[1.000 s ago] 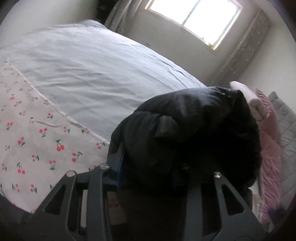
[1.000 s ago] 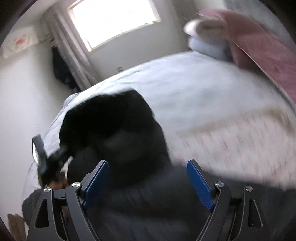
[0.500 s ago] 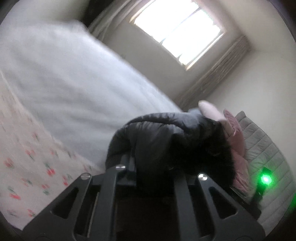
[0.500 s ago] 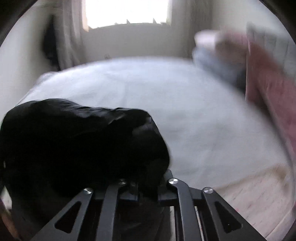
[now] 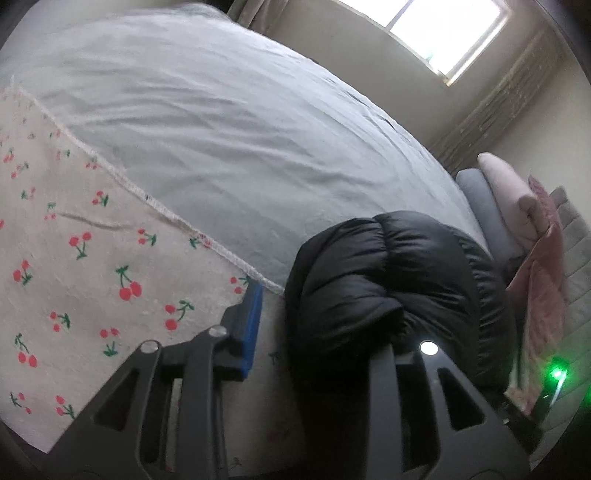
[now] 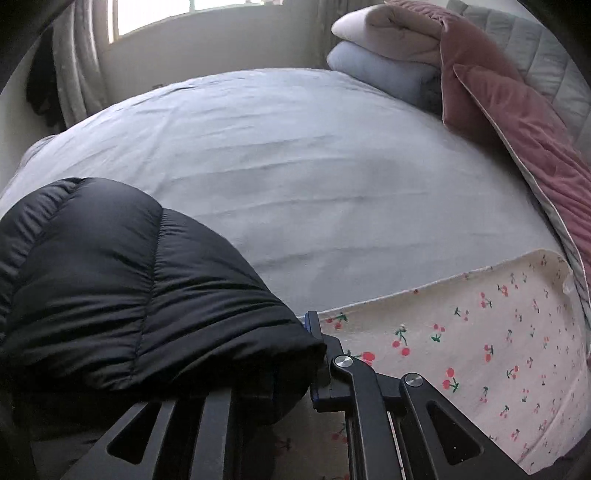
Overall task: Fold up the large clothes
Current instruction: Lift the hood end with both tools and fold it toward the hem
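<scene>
A wide bed (image 5: 229, 122) under a pale grey sheet (image 6: 295, 177) fills most of both views. A cream cloth printed with red cherries (image 5: 74, 266) lies across its near edge. Folded pillows (image 6: 380, 44) and a pink quilt (image 6: 517, 122) are stacked at upper right, below a bright window (image 5: 447, 29) with curtains (image 5: 495, 92).

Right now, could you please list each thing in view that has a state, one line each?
Black puffer jacket: bundled up, lying on the bed.
Left tool: jaws opening; jacket lies against the right finger, blue pad bare.
Right tool: shut on the jacket's edge.
Grey bedsheet: spread flat, lightly wrinkled.
Cherry-print cloth: laid flat.
Pillows: stacked.
Green light: lit.
</scene>
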Available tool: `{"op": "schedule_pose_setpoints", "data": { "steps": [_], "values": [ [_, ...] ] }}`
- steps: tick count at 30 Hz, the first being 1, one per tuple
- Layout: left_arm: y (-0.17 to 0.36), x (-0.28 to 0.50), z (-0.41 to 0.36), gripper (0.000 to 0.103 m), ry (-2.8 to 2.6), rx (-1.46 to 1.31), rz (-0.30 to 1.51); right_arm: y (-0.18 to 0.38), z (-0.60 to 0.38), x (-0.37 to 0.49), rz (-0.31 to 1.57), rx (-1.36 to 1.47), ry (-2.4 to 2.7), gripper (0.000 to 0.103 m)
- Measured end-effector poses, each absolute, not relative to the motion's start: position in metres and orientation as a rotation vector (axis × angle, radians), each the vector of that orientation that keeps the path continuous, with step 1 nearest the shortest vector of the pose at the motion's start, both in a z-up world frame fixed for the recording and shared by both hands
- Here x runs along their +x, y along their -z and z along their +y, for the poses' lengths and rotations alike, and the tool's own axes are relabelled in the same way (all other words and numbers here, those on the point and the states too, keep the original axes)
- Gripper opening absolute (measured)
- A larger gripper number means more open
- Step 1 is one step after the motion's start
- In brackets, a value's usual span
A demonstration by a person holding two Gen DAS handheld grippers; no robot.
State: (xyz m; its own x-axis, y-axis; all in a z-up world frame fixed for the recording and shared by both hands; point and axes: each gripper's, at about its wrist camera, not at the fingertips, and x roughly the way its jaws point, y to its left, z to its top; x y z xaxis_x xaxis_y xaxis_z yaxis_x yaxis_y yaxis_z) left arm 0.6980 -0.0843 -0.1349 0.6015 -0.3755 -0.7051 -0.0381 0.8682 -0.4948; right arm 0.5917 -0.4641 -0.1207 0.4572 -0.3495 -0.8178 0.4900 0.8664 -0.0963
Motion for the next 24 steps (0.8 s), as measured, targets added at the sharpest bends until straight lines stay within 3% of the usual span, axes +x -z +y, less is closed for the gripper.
{"op": "schedule_pose_setpoints", "data": {
  "steps": [5, 12, 16, 19, 24],
  "values": [
    [0.125, 0.68, -0.063, 0.073, 0.252, -0.567, 0.972, 0.126, -0.458, 0.588, 0.944, 0.183, 0.499, 0.01],
    [0.083, 0.66, -0.057, 0.08, 0.248, -0.518, 1.006, 0.128, -0.467, 0.569, 0.864, 0.285, 0.429, 0.016],
    [0.052, 0.647, -0.076, 0.09, 0.178, -0.293, 0.974, 0.127, -0.471, 0.564, 0.852, 0.334, 0.387, 0.019],
    [0.062, 0.652, -0.084, 0.091, 0.164, -0.152, 1.063, 0.125, -0.48, 0.558, 0.845, 0.391, 0.359, 0.02],
    [0.074, 0.656, -0.062, 0.091, 0.238, -0.123, 1.211, 0.099, -0.476, 0.543, 0.902, 0.352, 0.361, 0.04]
  ]
}}
